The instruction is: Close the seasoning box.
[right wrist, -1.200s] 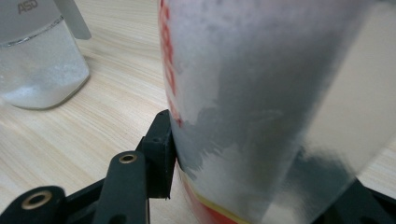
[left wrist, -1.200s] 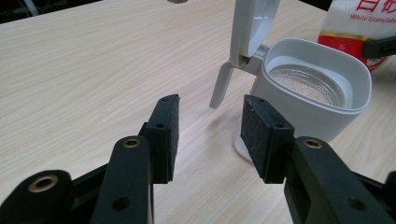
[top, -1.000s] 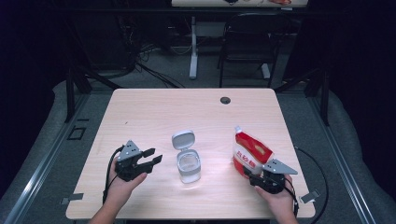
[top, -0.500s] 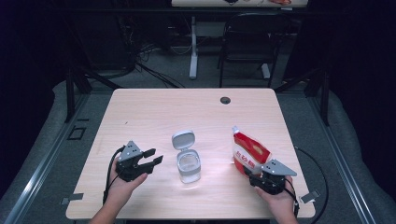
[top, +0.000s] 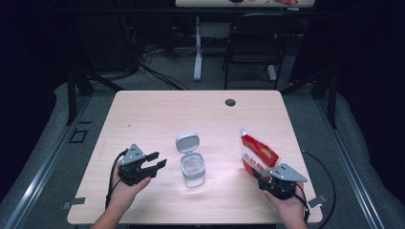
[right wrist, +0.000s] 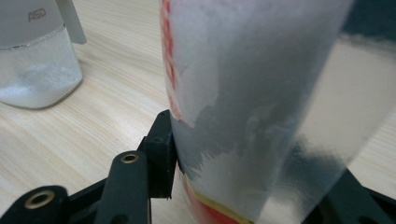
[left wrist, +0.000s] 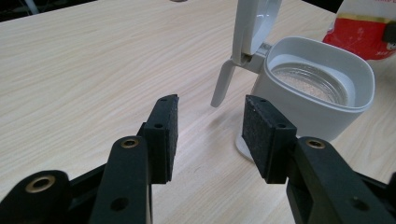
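The red and white bag (top: 256, 155) stands near the right edge of the bench (top: 157, 114), pinched low down between the fingers (right wrist: 161, 149) of the right gripper (top: 268, 178). This looks like the step before pouring: the bag is gripped, not yet lifted. Next it must be raised and tipped over the jar (top: 193, 169), whose lid (top: 186, 142) stands open. The left gripper (top: 154, 162) waits beside the jar, fingers spread and empty. One bag, one jar, two grippers.
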A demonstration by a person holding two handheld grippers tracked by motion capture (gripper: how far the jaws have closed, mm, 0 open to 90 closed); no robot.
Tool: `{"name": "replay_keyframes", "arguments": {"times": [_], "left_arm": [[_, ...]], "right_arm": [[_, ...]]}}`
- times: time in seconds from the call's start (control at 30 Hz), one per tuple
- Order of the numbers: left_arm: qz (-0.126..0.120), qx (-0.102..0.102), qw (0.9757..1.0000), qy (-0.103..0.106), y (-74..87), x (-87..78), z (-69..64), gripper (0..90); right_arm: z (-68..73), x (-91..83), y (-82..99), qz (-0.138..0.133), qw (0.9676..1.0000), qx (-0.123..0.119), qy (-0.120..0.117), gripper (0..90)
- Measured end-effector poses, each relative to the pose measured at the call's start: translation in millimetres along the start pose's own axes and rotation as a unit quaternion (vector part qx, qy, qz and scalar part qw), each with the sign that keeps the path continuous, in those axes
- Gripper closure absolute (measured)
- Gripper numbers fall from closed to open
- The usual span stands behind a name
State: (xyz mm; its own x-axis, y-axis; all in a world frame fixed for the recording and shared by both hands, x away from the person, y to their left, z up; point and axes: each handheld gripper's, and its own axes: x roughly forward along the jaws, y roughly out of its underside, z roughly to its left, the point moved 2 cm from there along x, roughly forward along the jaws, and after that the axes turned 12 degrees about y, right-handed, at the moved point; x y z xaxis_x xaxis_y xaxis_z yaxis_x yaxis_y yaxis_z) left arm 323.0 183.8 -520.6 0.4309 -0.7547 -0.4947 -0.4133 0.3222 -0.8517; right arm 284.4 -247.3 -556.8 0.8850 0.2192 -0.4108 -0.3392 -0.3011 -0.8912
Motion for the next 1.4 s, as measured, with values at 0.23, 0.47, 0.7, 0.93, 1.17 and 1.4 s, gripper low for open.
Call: {"name": "replay_keyframes", "arguments": {"times": [0.23, 0.47, 0.7, 0.93, 1.17, 1.4], "left_arm": [[0.0, -0.002, 1.0, 0.0, 0.3, 0.6, -0.6, 56.2], [0.001, -0.004, 1.0, -0.001, 0.6, 0.8, 0.0, 56.1], [-0.001, -0.004, 1.0, -0.003, 1.3, 1.0, -0.2, 56.1], [-0.001, -0.005, 1.0, -0.004, 1.4, 0.0, 0.2, 56.1], [-0.001, -0.006, 1.0, -0.003, 1.6, -0.3, 0.3, 56.1], [-0.001, -0.006, 1.0, -0.003, 1.9, -0.3, 1.2, 56.1]], "right_arm": [[1.0, -5.7, -8.4, -0.013, 0.9994, -0.028, 0.016, 52.7], [8.0, -10.1, -22.3, -0.024, 0.9974, -0.067, 0.015, 53.0], [19.8, -16.1, -38.2, -0.047, 0.9922, -0.111, 0.03, 53.1], [20.4, -17.1, -46.2, -0.058, 0.985, -0.153, 0.055, 53.2], [19.2, -16.5, -48.5, -0.058, 0.9798, -0.177, 0.072, 53.2], [18.3, -14.4, -48.5, -0.055, 0.9788, -0.186, 0.066, 53.3]]}}
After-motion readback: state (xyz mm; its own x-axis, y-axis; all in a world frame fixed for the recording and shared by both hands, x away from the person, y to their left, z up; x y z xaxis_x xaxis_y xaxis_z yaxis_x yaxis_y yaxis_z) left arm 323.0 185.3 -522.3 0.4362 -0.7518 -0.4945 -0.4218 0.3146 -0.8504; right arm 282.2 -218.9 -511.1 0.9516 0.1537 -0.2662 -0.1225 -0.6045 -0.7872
